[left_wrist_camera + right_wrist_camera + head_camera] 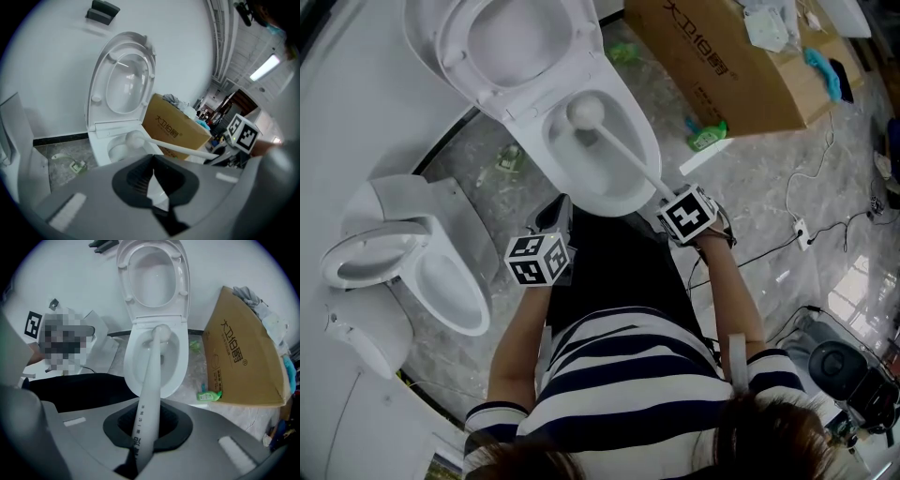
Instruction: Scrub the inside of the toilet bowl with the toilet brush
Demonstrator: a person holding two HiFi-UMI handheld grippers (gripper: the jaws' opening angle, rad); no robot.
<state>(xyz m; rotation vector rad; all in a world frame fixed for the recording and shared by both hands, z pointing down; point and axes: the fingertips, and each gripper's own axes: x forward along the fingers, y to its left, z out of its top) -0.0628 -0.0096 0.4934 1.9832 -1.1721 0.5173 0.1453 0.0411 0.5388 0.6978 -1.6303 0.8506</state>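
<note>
Toilet bowl [558, 159] and toilet brush [623, 150] are white; the cardboard box [712, 66] is brown.

The long white plastic toilet brush [623, 150] slanted into the white ceramic toilet bowl [609, 192], rounded head near the back rim, seat raised.

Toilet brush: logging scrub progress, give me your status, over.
Right gripper shut on toilet brush handle. Left gripper shut, empty, near bowl front. Brush head inside toilet bowl, toward the rear. Seat up, nothing blocking.
</note>
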